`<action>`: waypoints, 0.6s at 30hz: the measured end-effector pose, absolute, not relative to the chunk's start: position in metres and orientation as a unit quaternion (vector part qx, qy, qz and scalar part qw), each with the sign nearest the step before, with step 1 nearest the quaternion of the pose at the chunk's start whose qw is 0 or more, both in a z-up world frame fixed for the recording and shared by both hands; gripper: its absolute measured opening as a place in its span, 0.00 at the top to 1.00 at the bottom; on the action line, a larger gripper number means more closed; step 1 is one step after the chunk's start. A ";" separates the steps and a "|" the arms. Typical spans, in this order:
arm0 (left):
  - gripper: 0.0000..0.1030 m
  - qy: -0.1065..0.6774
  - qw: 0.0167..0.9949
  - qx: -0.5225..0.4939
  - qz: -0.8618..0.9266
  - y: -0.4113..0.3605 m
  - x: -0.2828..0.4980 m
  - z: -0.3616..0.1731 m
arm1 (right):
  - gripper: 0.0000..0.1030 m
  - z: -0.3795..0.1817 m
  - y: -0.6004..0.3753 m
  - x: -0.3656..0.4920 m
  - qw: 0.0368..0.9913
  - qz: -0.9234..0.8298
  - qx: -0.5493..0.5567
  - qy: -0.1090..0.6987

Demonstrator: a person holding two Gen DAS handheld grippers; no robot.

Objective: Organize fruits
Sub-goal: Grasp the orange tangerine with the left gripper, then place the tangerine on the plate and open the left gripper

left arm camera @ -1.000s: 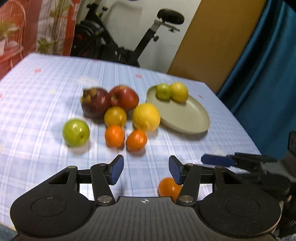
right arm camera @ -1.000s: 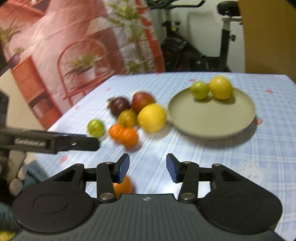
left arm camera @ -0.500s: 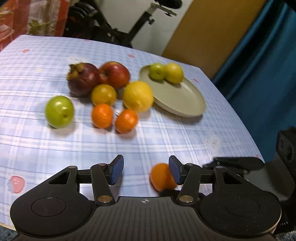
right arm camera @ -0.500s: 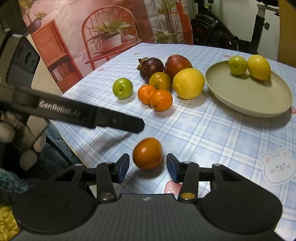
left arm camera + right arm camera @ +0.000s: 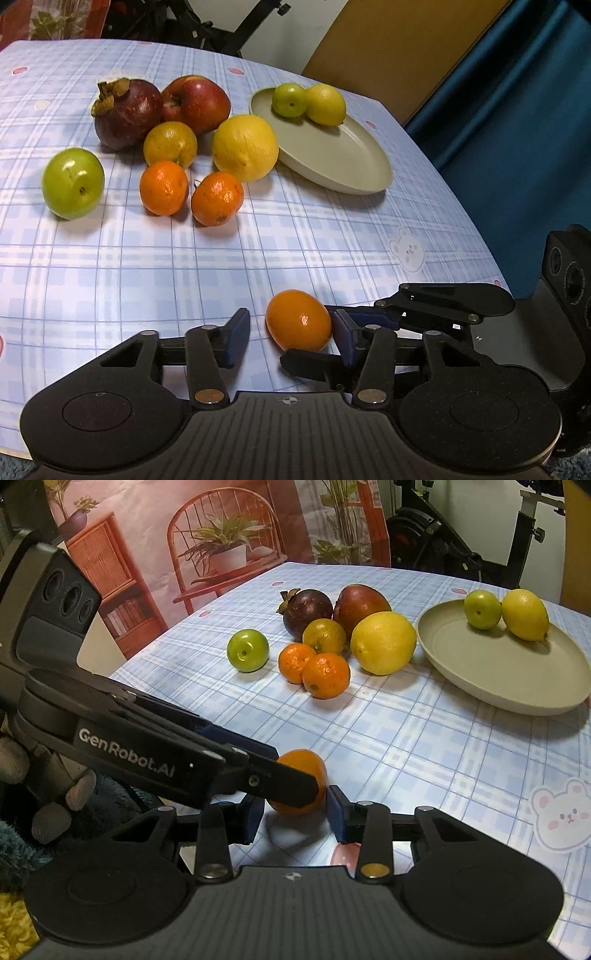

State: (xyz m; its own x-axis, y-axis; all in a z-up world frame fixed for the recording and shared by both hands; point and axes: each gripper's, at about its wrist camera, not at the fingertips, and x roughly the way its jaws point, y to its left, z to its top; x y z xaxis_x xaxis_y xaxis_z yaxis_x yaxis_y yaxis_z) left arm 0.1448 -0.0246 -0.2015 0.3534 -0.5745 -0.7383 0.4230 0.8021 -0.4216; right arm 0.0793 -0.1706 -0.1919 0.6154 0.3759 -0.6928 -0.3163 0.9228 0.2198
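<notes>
Both claws, left (image 5: 290,334) and right (image 5: 293,814) (crossing), just narrowed.

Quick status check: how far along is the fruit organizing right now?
Early stage. Done: only a small green fruit and a lemon sit on the plate. In hand: the right gripper is shut on the lone orange near the table's front edge, not yet lifted. Left: seven fruits lie off the plate, from the green apple to the big yellow citrus.
</notes>
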 end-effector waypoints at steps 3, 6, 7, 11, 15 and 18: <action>0.60 0.478 0.818 -0.082 -0.311 -0.026 0.144 -0.202 | 0.62 -0.192 -0.170 0.079 0.898 0.192 0.039 0.394; 0.60 0.474 0.820 -0.078 -0.310 -0.027 0.143 -0.202 | 0.62 -0.192 -0.171 0.079 0.899 0.192 0.040 0.393; 0.60 0.472 0.822 -0.075 -0.311 -0.029 0.143 -0.201 | 0.62 -0.192 -0.171 0.079 0.899 0.191 0.039 0.392; 0.60 0.434 0.839 -0.038 -0.326 -0.039 0.143 -0.181 | 0.62 -0.182 -0.174 0.076 0.911 0.179 0.038 0.370; 0.60 0.402 0.851 -0.018 -0.336 -0.053 0.158 -0.160 | 0.62 -0.164 -0.186 0.079 0.927 0.158 0.047 0.336; 0.60 0.387 0.858 -0.006 -0.338 -0.066 0.174 -0.150 | 0.62 -0.153 -0.200 0.092 0.934 0.148 0.057 0.321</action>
